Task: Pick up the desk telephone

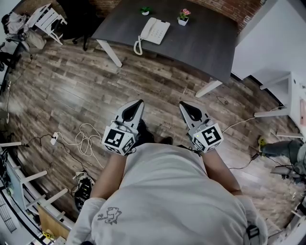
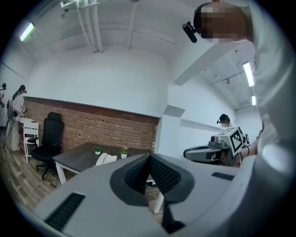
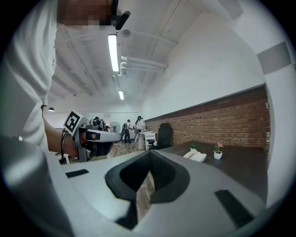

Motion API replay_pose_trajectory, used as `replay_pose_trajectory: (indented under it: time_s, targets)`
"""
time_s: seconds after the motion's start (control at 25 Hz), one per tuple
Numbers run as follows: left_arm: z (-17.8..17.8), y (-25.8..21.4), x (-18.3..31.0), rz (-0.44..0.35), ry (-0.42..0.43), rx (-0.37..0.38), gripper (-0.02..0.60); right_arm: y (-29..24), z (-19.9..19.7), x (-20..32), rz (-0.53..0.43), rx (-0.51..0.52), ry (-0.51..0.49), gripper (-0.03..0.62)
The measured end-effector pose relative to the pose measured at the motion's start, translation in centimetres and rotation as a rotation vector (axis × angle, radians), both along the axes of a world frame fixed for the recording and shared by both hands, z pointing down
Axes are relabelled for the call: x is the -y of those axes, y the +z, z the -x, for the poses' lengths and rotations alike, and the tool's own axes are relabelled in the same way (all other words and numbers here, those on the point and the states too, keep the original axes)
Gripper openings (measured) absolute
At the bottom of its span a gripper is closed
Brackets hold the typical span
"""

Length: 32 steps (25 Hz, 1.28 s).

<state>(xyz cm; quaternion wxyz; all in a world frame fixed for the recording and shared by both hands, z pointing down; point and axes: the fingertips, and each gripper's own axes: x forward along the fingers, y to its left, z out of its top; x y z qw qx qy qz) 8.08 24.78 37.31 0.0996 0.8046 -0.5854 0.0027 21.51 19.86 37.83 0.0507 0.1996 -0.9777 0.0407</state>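
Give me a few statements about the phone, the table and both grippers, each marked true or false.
1. The phone lies on the dark table. True.
2. The left gripper holds the phone. False: it is shut on nothing, well short of the table.
3. Two potted plants stand on the table. True.
4. The right gripper has its jaws wide apart. False: they are shut.

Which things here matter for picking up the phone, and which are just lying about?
For the job: desk telephone; grey desk under it; left gripper and right gripper, both shut and empty.

Lying about: green potted plant; pink-flowered potted plant; white cable on the floor; black office chair.
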Motion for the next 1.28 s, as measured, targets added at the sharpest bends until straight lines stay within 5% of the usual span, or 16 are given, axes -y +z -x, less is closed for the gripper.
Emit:
replay_pose_trajectory:
  time_s: [0.32,0.56,0.72,1.28]
  targets:
    - [3.4,1.0,0.8,0.028,-0.019,-0.014,0.013,1.4,3.1,2.4,0.028,-0.039,0.034,0.006]
    - [7.5,2.8,1.9,0.064,-0.032,-0.089,0.215,2.9,7.6,4.0,0.053,-0.073,0.003,0.131]
    - [10.6,3.5,3.0,0.067,-0.021,-0.107,0.259,3.3,10.7,5.2,0.061,-0.096,0.008,0.178]
    - [22.4,1.8,5.7,0.045,0.029,-0.139,0.275,1.8,19.9,8.3,0.059,-0.105,0.105,0.196]
